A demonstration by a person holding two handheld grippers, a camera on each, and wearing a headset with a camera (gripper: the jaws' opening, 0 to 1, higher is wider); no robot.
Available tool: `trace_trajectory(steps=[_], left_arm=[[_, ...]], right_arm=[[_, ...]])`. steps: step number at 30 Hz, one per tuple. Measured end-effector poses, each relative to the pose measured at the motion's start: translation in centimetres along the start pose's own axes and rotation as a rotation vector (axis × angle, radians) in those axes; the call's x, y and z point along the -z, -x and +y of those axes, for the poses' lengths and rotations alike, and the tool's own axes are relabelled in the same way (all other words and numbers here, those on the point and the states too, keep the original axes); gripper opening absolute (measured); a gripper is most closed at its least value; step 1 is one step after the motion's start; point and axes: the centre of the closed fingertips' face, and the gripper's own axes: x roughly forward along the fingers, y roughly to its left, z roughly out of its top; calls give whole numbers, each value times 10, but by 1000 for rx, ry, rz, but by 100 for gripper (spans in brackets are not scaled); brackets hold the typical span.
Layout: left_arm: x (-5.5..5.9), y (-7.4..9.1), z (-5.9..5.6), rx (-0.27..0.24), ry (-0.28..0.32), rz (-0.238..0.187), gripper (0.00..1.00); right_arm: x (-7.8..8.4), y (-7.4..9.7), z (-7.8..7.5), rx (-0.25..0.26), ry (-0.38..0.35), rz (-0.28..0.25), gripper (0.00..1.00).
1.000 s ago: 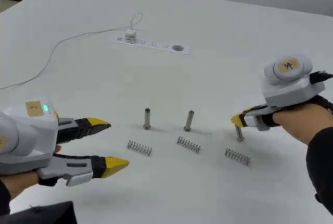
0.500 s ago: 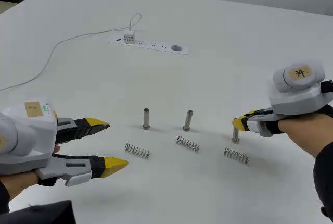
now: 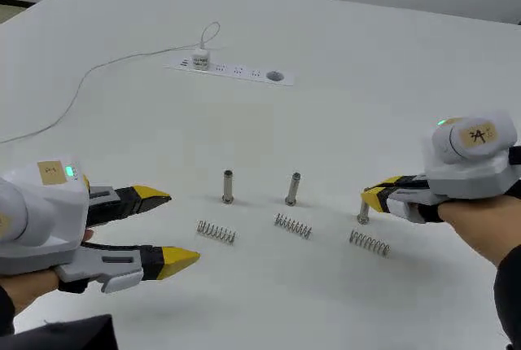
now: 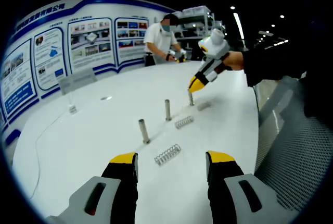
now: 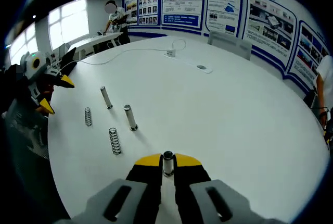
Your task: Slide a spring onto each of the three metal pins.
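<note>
Right gripper (image 3: 370, 197) sits low over the table (image 3: 366, 81), at 3 o'clock of the pin row, jaws clamped on the right pin (image 3: 363, 215). The right gripper view has the pin head pinched between the yellow tips. Cannot tell whether the pin's foot rests on the table or is just lifted. Likely reason for the hold: steady the pin so a spring can be fed over its top. Left pin (image 3: 228, 186) and middle pin (image 3: 293, 189) stand upright and bare, apart from each other. Three springs lie flat, one at about 6 o'clock of each pin: left spring (image 3: 216, 232), middle spring (image 3: 293, 225), right spring (image 3: 369, 242). None touches a pin; they look set out as pairs, one per pin. Left gripper (image 3: 181, 228) hovers at 9 o'clock of the left spring, jaws wide apart and empty. In the left gripper view the gap lines up with that spring, which reads as ready to pick it. No spring seated yet, so the task is at its start. Power strip (image 3: 232, 67) lies at 12 o'clock, well apart.
</note>
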Motion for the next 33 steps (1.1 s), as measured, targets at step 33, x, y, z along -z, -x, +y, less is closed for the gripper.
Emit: trace_trajectory(steps=[33], left_arm=[[-2,0,-1,3,0,-9,54]], right_arm=[[20,12,-7,2,28,-2,13]])
